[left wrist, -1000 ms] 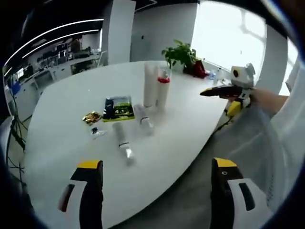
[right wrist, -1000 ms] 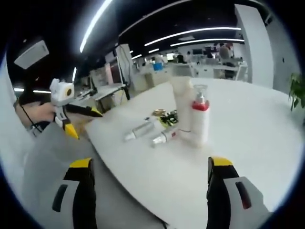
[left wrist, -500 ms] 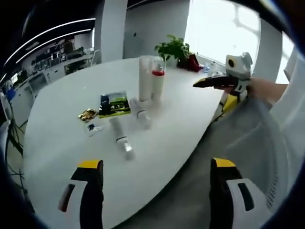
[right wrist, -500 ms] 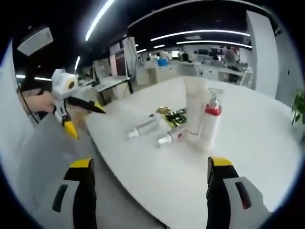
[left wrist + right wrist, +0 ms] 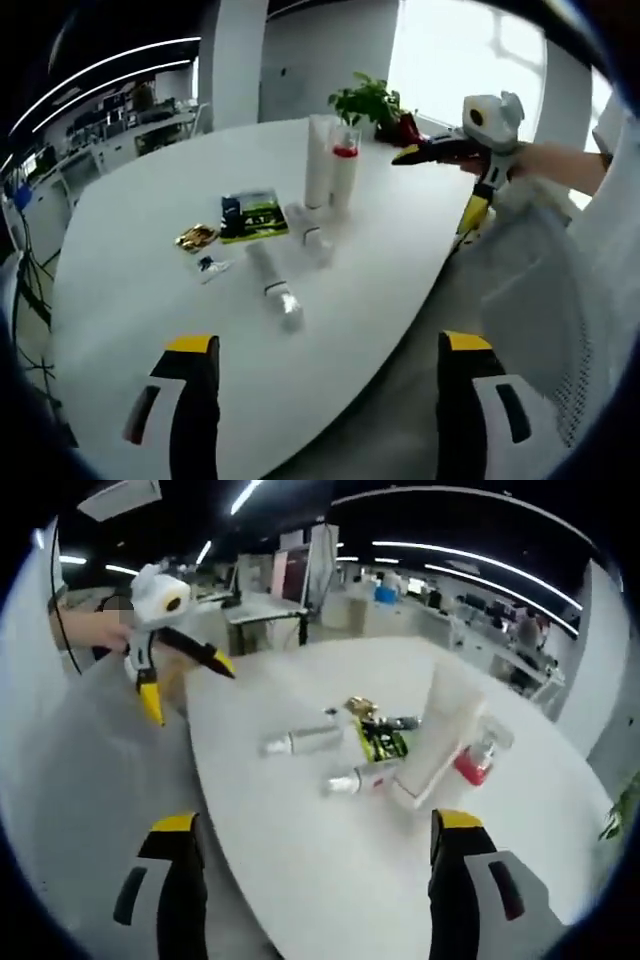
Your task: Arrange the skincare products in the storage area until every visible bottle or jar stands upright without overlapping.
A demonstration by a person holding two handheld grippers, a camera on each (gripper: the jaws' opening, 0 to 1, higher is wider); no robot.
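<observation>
Since the earlier frame, the right gripper (image 5: pixel 405 155) had reached out over the table's (image 5: pixel 130 300) far edge. Four skincare products sat mid-table: a tall white tube (image 5: pixel 319 174) and red-collared pump bottle (image 5: pixel 344 178) upright, touching; two clear bottles (image 5: pixel 276 287) (image 5: pixel 311 232) lying flat. Beside them lay a green packet (image 5: pixel 252 216) and gold wrapper (image 5: pixel 195 238). Both grippers, including the left gripper (image 5: pixel 228 667), were spread open, empty

Bright window (image 5: pixel 470 50) behind white table (image 5: pixel 130 290), ceiling strip lights (image 5: pixel 500 580)
</observation>
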